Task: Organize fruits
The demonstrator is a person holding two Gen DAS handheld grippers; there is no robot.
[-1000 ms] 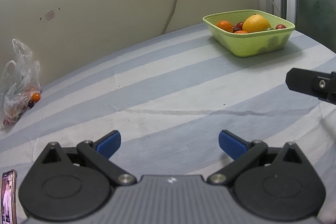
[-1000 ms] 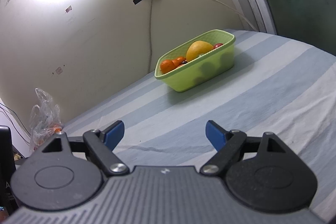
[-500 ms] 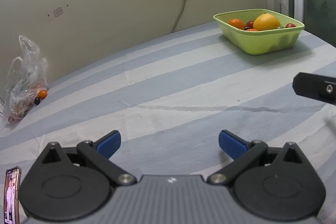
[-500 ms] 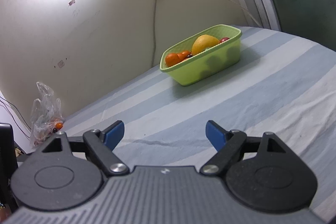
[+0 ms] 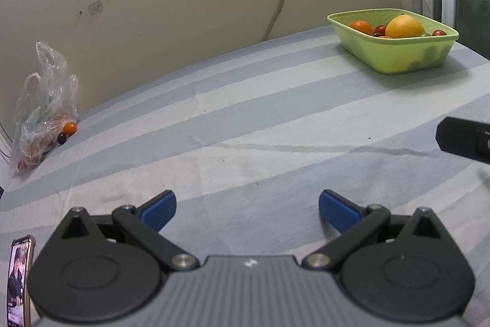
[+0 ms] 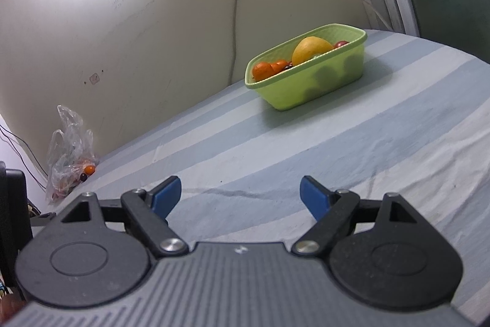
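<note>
A light green basket [image 5: 398, 57] stands at the far right of the striped bed, holding a large yellow fruit [image 5: 404, 26], small oranges [image 5: 361, 26] and dark red fruits. It also shows in the right wrist view [image 6: 321, 81]. A clear plastic bag [image 5: 43, 118] with small fruits lies at the far left by the wall, an orange [image 5: 69, 127] at its mouth. My left gripper [image 5: 246, 209] is open and empty above the sheet. My right gripper [image 6: 240, 195] is open and empty too.
The striped grey and white sheet [image 5: 245, 127] covers the surface. A cream wall with a taped cable [image 6: 235, 20] stands behind. A phone [image 5: 18, 278] shows at the lower left. Part of the right gripper [image 5: 465, 140] juts in at the right edge.
Both views have swung so the basket sits farther right and the bag shows more. Both grippers stay open and empty.
</note>
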